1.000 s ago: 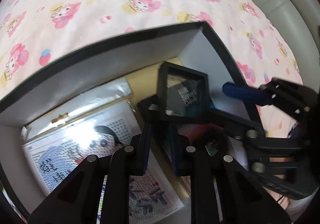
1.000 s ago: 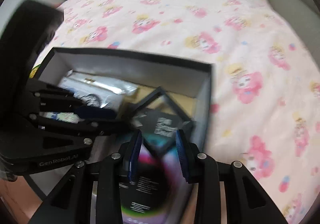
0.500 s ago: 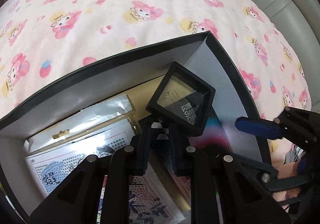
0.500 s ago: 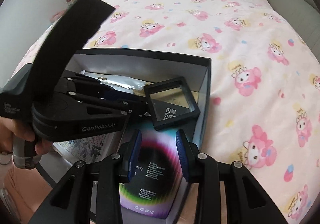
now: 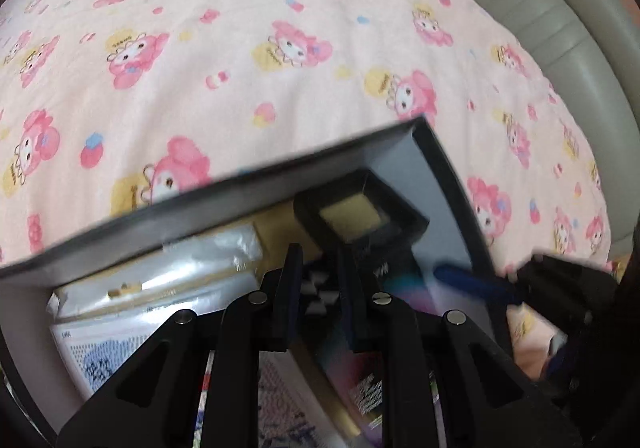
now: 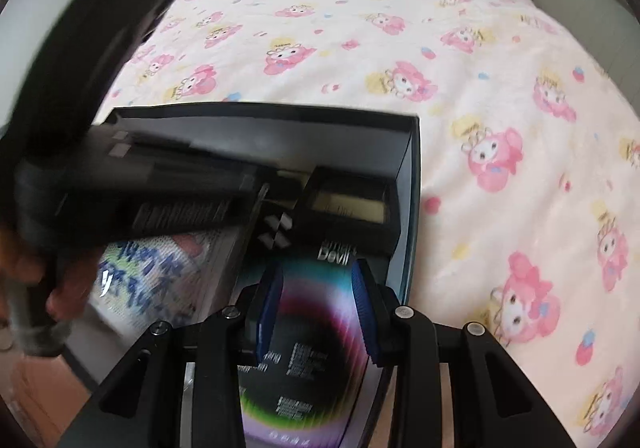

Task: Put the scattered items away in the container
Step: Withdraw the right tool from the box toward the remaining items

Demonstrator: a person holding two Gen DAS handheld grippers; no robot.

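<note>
Pink cartoon bedspread carries my box, items inside.
Both hand-held grippers, left and right, hover narrowly parted, empty; bedspread shows nothing loose.

Both grippers matte black w/ silver screws; right gripper w/ ribbed blue pads.

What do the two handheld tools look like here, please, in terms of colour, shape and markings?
Both are matte black linkage frames with silver screw heads. The right tool has ridged blue finger pads. The left tool shows dark fingers; from the right wrist view its bulky black body carries white lettering, too blurred to read. No sleeves or cables show.
</note>
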